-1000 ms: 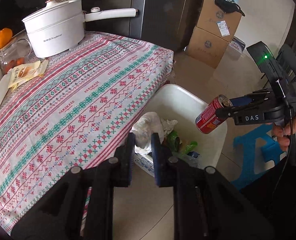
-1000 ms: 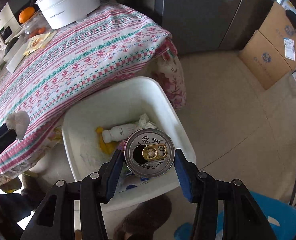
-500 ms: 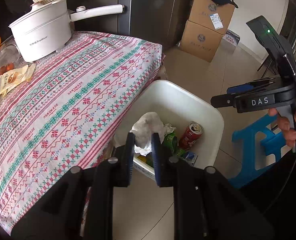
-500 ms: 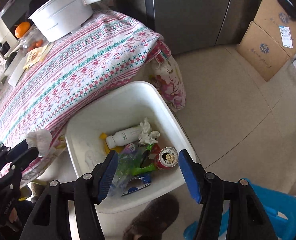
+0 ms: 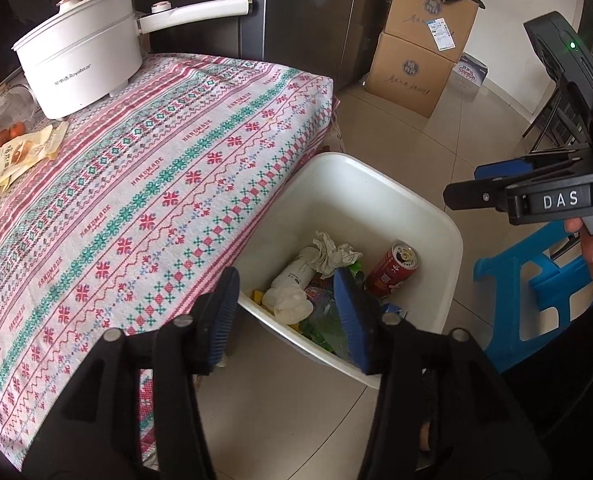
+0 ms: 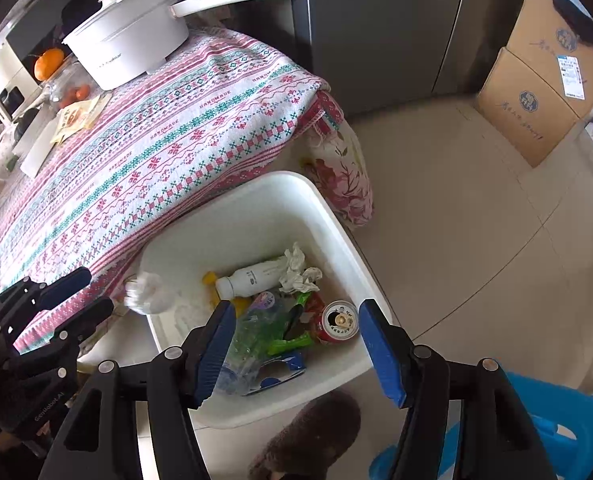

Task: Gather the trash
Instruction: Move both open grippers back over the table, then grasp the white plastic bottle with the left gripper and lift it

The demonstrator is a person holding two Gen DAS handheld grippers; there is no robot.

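Note:
A white bin (image 5: 436, 224) (image 6: 256, 192) stands on the floor beside the table. In it lie a red can (image 5: 392, 270) (image 6: 336, 322), a white bottle (image 6: 252, 278), crumpled tissue (image 5: 332, 250) and green wrappers. A white tissue wad (image 5: 286, 304) (image 6: 146, 294) is just below my left gripper (image 5: 288, 316), at the bin's near edge, free of the fingers. My left gripper is open and empty; it shows in the right wrist view (image 6: 76, 292). My right gripper (image 6: 296, 352) is open and empty above the bin; it shows in the left wrist view (image 5: 484, 192).
The table has a patterned cloth (image 5: 136, 184) with a white pot (image 5: 80, 68), snack packets (image 5: 20, 152) and an orange (image 6: 48, 62). Cardboard boxes (image 5: 420, 48) stand by the wall. A blue stool (image 5: 536, 280) is right of the bin. A dark cabinet (image 6: 376, 20) is behind.
My right gripper opened and the red can fell into the bin. My left gripper then opened and let go of the white tissue wad, which drops at the bin's edge.

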